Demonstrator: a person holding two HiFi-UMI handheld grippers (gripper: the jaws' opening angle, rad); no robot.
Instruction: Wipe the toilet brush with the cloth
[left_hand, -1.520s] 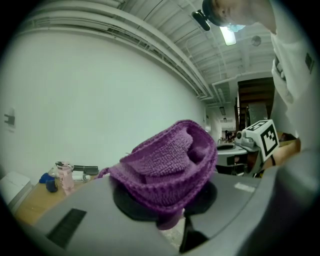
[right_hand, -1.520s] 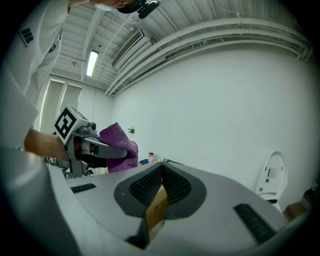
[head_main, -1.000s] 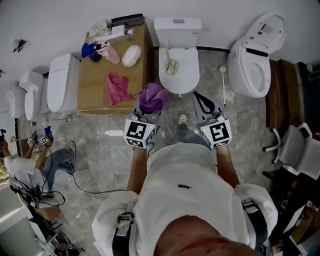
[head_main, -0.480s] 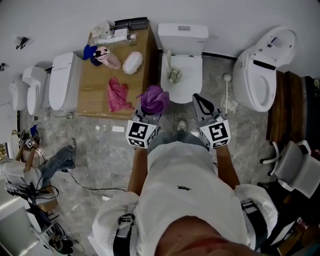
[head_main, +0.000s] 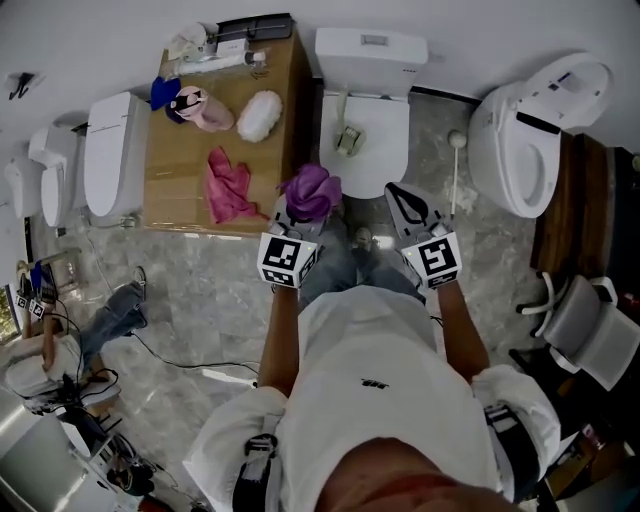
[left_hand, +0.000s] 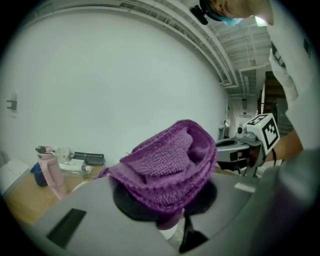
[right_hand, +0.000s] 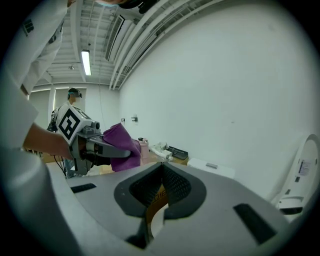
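The left gripper (head_main: 297, 215) has its fingers (left_hand: 100, 210) pinched on the purple cloth (head_main: 310, 190), held up in front of the middle toilet (head_main: 370, 120). The right gripper (head_main: 403, 203) is closed on nothing. The brush (head_main: 454, 175) is on the floor between that toilet and the right one, apart from both grippers, so I judge wiping has not begun: next the right fingers must open and take the brush handle.
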